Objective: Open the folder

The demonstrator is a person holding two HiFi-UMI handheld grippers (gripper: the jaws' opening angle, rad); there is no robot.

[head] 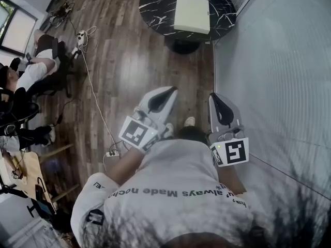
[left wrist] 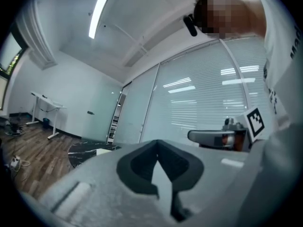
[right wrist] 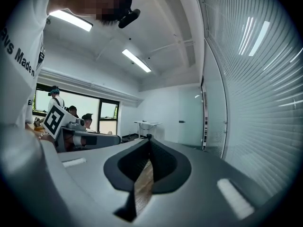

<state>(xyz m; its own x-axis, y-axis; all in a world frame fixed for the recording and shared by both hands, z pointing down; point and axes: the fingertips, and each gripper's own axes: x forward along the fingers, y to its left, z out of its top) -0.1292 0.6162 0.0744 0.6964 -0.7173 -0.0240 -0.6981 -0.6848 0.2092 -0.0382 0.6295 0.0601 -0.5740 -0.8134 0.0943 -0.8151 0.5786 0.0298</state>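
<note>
Jaws clenched, empty, on both left gripper [head: 170, 91] and right gripper [head: 214, 96]. Pale square flat folder [head: 192, 13] lies, apparently closed, right of centre on round black marble worktop [head: 155, 4], well apart. Opening not started.

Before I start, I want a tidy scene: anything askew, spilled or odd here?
Nothing damaged or spilled. The folder lies flat on the round table; only a loose cable trails across the wooden floor.

The pale closed folder [head: 192, 14] lies flat on the black marble table [head: 155, 6].
</note>
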